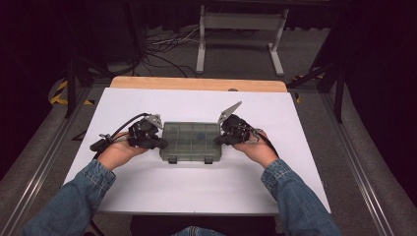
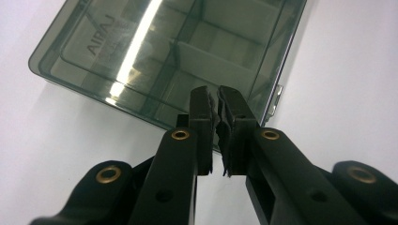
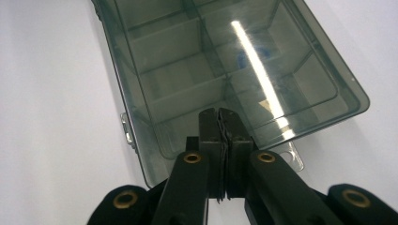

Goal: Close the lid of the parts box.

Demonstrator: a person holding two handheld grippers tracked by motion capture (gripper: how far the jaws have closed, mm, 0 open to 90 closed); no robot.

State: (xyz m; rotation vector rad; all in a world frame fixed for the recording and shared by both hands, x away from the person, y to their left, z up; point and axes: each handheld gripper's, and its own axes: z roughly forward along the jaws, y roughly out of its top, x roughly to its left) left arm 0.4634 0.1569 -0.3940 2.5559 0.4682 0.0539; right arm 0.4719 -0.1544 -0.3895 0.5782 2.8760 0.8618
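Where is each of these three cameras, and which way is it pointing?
High view: sits above the person's side, looking forward and down on the white table; both denim sleeves, the left gripper and the right gripper show, flanking a smoky plastic box.
Left gripper view: rides on the left gripper, looking along its nearly closed black jaws over one end of the box.
Right gripper view: rides on the right gripper, jaws together, over the other end of the box.
Shared: all three see the same closed, divided box on the table.

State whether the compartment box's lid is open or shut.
Shut: the box has its clear lid lying flat over the dividers.
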